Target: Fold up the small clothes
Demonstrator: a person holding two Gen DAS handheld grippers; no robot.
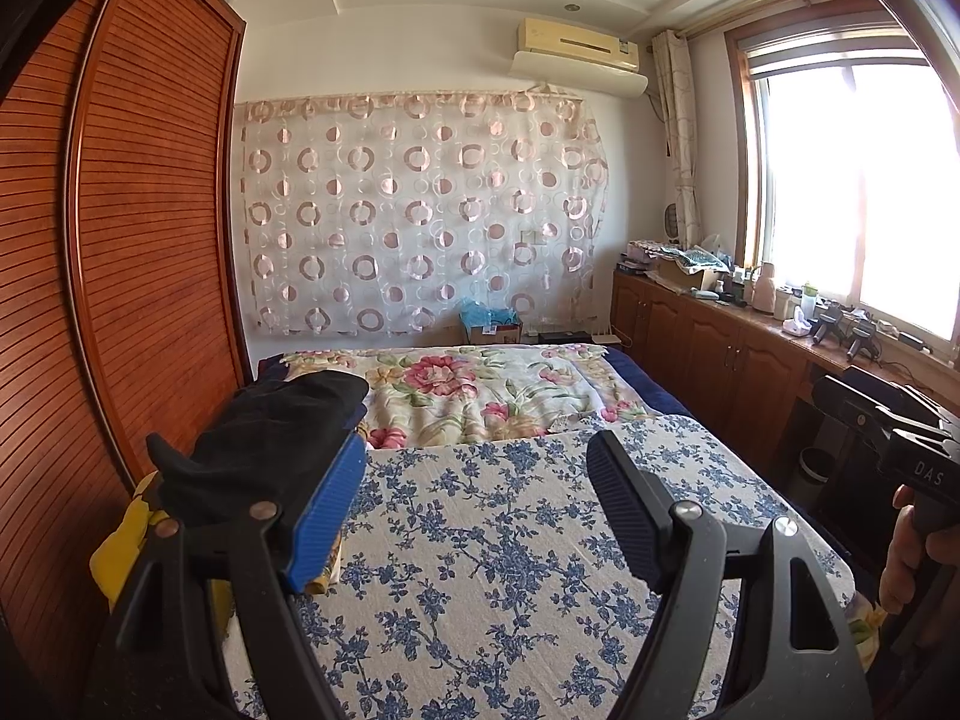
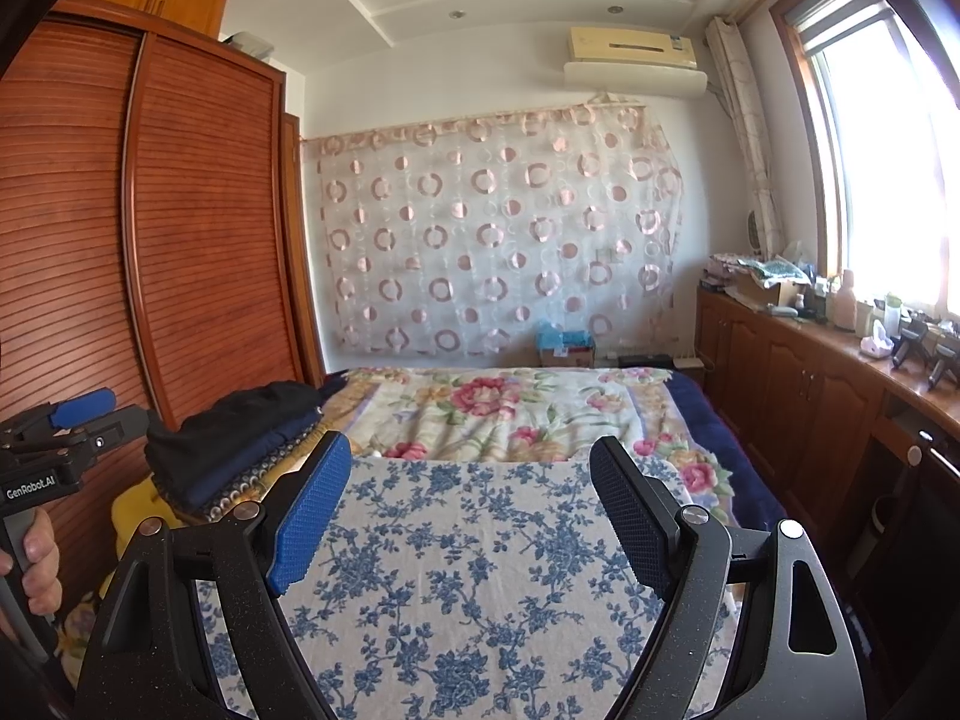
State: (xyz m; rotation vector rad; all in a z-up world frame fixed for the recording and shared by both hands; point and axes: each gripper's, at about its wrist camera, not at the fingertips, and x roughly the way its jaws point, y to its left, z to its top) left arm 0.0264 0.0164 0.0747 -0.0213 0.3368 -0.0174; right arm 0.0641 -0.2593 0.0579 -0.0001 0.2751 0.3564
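Observation:
A stack of folded dark clothes [image 1: 270, 444], black on top of navy, lies at the left edge of the bed; it also shows in the right wrist view [image 2: 234, 438]. My left gripper [image 1: 474, 498] is open and empty, held above the blue floral sheet [image 1: 510, 540], with the stack just beyond its left finger. My right gripper [image 2: 474, 504] is open and empty above the same sheet [image 2: 468, 552]. The left gripper's body [image 2: 60, 438] shows at the left of the right wrist view; the right gripper's body [image 1: 900, 438] shows at the right of the left wrist view.
A pink floral blanket [image 1: 480, 390] covers the far half of the bed. A wooden slatted wardrobe [image 1: 138, 240] stands close along the left. Low wooden cabinets [image 1: 720, 336] with clutter run along the right under the window. A yellow cloth [image 1: 126, 534] lies under the stack.

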